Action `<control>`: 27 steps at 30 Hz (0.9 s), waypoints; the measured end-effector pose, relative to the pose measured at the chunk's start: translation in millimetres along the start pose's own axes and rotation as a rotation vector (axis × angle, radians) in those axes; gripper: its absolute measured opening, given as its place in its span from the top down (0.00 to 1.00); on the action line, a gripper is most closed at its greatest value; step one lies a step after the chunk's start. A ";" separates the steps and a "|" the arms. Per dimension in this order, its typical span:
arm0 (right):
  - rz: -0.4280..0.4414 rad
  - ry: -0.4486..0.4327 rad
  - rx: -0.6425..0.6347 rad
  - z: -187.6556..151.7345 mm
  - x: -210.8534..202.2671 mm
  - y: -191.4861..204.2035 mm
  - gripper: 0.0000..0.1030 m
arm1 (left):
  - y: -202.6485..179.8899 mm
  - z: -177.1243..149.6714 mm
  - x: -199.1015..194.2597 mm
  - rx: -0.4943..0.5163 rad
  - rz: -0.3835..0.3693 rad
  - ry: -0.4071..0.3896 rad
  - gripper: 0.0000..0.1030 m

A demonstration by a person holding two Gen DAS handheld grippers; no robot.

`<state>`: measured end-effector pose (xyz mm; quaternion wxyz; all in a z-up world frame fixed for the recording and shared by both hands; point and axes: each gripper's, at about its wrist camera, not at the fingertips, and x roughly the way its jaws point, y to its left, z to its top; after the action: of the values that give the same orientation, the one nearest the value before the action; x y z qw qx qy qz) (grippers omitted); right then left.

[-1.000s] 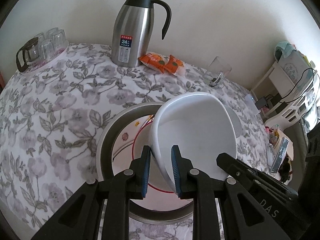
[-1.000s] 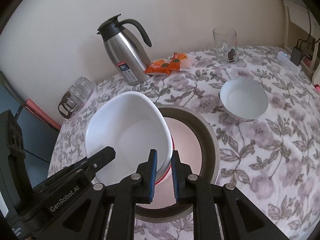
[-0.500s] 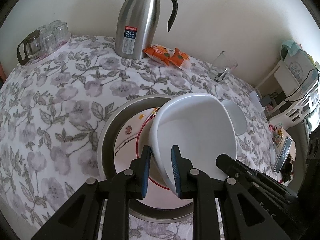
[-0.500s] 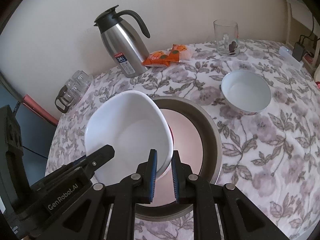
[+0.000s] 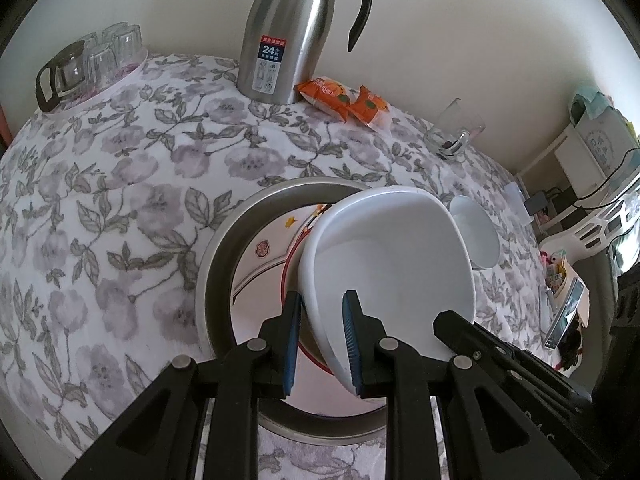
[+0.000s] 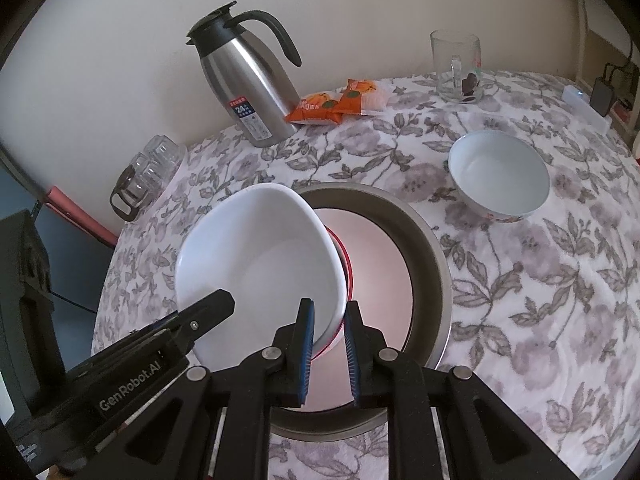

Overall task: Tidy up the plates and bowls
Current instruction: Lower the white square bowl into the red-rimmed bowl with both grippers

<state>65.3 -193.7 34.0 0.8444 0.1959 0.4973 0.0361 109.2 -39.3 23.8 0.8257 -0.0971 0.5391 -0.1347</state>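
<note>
Since a second ago, both views have crept a little closer over the flowered counter (image 5: 120, 184), and the steel jug (image 5: 288, 36) now runs off the top of the left view; our grip on the dish looks unchanged. We hold a large white dish (image 5: 392, 264) tilted between our two tools. Our left tool (image 5: 320, 340) is clenched on the dish's near rim, one blue pad inside and one outside. Our right tool (image 6: 328, 344) pinches the opposite rim the same way, with the red-rimmed plate's edge just beside it. The dish hangs over a round metal basin (image 6: 432, 248) in the middle of the counter. Inside the basin lies a plate with a red rim (image 5: 264, 264) and small printed marks. A small white bowl (image 6: 498, 174) stands on the counter beyond the basin. Farther back we see orange snack packets (image 6: 336, 102), a glass mug (image 6: 456, 66) and a cluster of glassware (image 5: 88, 64).
</note>
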 end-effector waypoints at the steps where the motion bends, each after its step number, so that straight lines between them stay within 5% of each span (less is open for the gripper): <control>1: 0.001 0.002 0.002 -0.3 0.7 -0.3 0.83 | 0.3 0.1 -0.1 -0.002 0.000 0.000 0.79; 27: 0.012 0.001 0.013 -0.2 1.7 -2.2 0.82 | 5.5 4.4 -8.7 -0.023 -0.018 -0.052 0.79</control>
<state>65.7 -195.2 31.7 0.8427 0.2046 0.4966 0.0381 110.5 -31.3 31.4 0.8370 -0.1149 0.5181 -0.1331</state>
